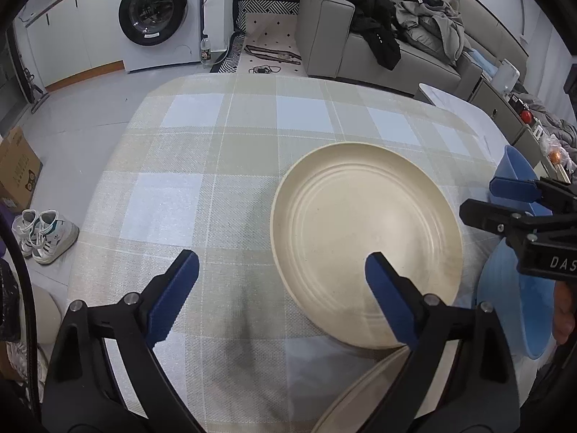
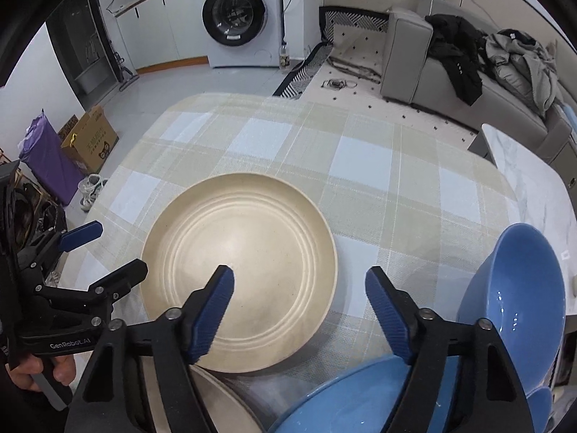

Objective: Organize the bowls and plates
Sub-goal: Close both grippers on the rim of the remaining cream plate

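A cream ribbed plate (image 1: 368,238) lies flat on the checked tablecloth; it also shows in the right wrist view (image 2: 238,270). A second cream plate's rim (image 1: 364,393) shows at the near edge, also in the right wrist view (image 2: 220,404). A blue plate (image 2: 346,397) lies near the front right, and a blue bowl (image 2: 519,306) stands to its right. My left gripper (image 1: 281,296) is open and empty, its right finger over the cream plate's near rim. My right gripper (image 2: 299,310) is open and empty above the cream plate's right rim.
The table (image 2: 360,166) is covered by a beige and blue checked cloth. A white marble side table (image 2: 533,187) adjoins at the right. Beyond are a washing machine (image 2: 238,18), a grey sofa with clothes (image 2: 468,57), a cardboard box (image 2: 90,137) and shoes (image 1: 43,231) on the floor.
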